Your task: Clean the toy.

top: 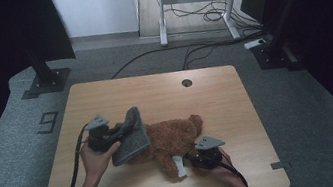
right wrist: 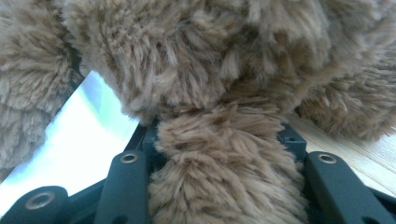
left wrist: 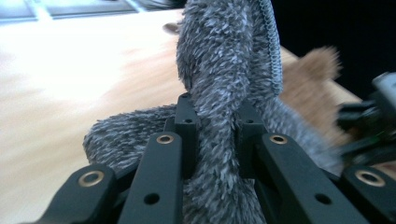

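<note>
The left gripper (top: 118,130) has its fingers (left wrist: 187,121) clenched on a fold of the fuzzy grey knitted garment (top: 131,137), which drapes over the back of the brown plush teddy bear (top: 174,138) lying mid-way across the light wooden desk (top: 154,90). The right gripper (top: 191,158) pins a furry brown limb (right wrist: 224,163) between its fingers. The pinch on the cloth is narrow, so a hard pull could let it slip free, and snagged fabric could drag the bear across the desk.

Left tongs (top: 122,128) clamped; right tongs (top: 192,159) clamped.
</note>
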`<state>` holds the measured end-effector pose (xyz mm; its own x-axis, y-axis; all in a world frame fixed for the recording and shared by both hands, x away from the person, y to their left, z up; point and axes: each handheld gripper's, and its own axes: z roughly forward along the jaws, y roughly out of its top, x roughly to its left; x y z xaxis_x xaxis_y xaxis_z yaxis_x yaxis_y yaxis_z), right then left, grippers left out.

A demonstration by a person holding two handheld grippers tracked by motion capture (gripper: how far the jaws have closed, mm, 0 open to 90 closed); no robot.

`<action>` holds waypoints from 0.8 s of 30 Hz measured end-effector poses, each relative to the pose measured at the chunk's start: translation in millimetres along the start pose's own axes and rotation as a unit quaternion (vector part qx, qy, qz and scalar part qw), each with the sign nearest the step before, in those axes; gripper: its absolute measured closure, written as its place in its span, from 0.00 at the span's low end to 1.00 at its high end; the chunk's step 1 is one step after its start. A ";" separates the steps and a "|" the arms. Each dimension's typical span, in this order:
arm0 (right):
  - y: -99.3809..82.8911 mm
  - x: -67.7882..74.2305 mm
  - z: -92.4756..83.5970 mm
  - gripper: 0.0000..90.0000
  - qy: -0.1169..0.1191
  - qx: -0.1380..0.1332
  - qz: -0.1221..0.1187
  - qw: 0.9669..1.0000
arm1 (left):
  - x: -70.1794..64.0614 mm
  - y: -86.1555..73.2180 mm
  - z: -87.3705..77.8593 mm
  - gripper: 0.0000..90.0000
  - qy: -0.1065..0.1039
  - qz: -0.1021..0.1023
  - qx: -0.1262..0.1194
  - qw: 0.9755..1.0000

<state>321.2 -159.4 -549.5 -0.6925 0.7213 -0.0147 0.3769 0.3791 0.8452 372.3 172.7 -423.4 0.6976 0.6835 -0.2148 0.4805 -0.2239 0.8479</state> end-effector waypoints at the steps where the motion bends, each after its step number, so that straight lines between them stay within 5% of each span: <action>1: -0.1 0.2 -0.3 0.58 0.000 0.000 0.000 1.000 | -3.4 8.0 8.2 0.84 0.000 0.005 0.008 1.000; 5: -0.4 0.0 -0.9 0.57 0.001 -0.001 0.000 1.000 | -0.3 21.2 40.5 0.84 -0.008 -0.009 0.047 0.999; 10: -0.5 -2.3 -0.7 0.47 0.007 0.000 0.007 1.000 | 2.5 3.4 65.8 0.84 -0.031 -0.018 0.106 0.994; 14: 0.3 -5.7 -0.9 0.24 0.004 0.011 0.030 0.999 | -0.6 -4.7 60.7 0.84 -0.035 -0.015 0.097 0.995; 20: 8.2 -7.6 -17.0 0.19 0.030 -0.009 0.030 0.999 | -6.0 -24.4 53.3 0.86 -0.043 -0.011 0.077 0.996; 24: 21.4 -14.4 -33.4 0.18 0.054 -0.054 0.065 0.995 | -17.0 -35.6 49.5 0.86 -0.041 0.005 0.065 0.997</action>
<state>318.7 -181.1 -513.3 -0.7064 0.6916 0.1506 0.4036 0.2188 0.8884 369.6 134.7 -474.0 0.7410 0.6229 -0.2507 0.5351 -0.3223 0.7809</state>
